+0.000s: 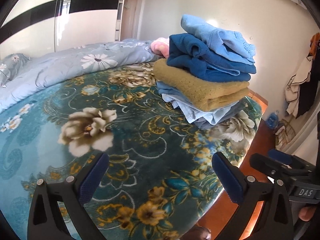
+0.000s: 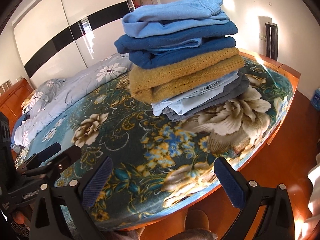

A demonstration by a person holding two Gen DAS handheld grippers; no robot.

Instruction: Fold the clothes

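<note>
Here the bed (image 2: pixel 124 140), spread with a teal flowered blanket, carries everything, and most of its near half lies bare between the grippers and the clothes. A pale blue quilt (image 1: pixel 66 68) is bunched along the far side towards the headboard, with something pink (image 1: pixel 160 47) just behind the clothes. The stack of folded clothes (image 2: pixel 180 60) sits near the bed's foot-end corner, close to the wooden edge; it lies ahead and to the right of the left gripper (image 1: pixel 160 178), and almost straight ahead of the right gripper (image 2: pixel 163 182), which looks the nearer of the two. The stack's long axis runs roughly across the right wrist view, folds facing the grippers. From the top it goes light blue garment (image 2: pixel 176 18), dark blue one (image 2: pixel 170 48), mustard knit (image 2: pixel 180 76), then pale thin pieces at the bottom. Both grippers hover with fingers spread wide, holding nothing. No unfolded garment shows, so the folding looks largely done. The stack leans a little, and the nearby bed edge leaves scant room on that side.
</note>
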